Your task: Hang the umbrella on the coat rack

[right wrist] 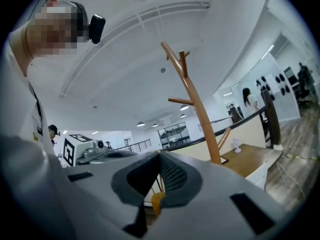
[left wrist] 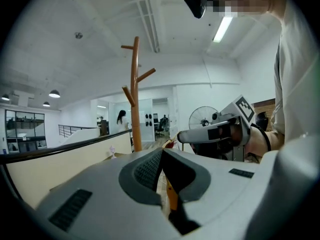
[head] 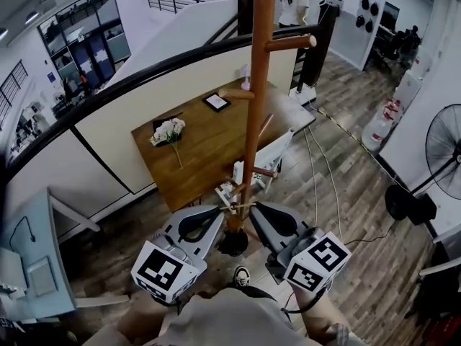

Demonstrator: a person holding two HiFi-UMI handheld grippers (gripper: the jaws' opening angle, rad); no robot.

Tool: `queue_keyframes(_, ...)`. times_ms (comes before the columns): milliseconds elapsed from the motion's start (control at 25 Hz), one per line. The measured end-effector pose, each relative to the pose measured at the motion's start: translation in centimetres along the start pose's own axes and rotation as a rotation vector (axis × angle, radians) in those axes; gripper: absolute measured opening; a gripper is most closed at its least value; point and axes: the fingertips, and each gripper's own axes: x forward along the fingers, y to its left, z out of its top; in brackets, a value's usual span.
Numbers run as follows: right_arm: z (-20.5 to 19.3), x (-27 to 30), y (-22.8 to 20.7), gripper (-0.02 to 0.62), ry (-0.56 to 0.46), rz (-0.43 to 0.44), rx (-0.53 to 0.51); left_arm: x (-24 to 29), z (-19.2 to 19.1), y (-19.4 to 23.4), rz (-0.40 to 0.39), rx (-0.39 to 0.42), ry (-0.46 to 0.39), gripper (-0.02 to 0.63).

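Left gripper [head: 223,211] and right gripper [head: 256,208] both clamp the umbrella [left wrist: 171,196] at lower centre; I'd raise it level, hooking a coat rack [head: 257,85] peg.

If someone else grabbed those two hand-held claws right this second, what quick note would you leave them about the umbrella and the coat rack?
Left claw: shut on a slim orange-brown piece, presumably part of the umbrella. The rest of it can't be made out.
Right claw: shut on the same piece from the other side.
Tall orange-brown wooden coat rack: straight ahead, upper side peg bare.
Done: umbrella is held in both claws, low in front of the rack.
Left: raise it, hook it over a peg, then open both claws.
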Motion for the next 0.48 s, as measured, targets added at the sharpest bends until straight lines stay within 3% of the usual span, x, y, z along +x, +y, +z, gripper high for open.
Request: queue_keyframes(480,0.6,3.2,-4.5,0.005,0.026,0.114,0.02,3.8,-0.3,3.1,0.108,-0.018,0.047,0.005)
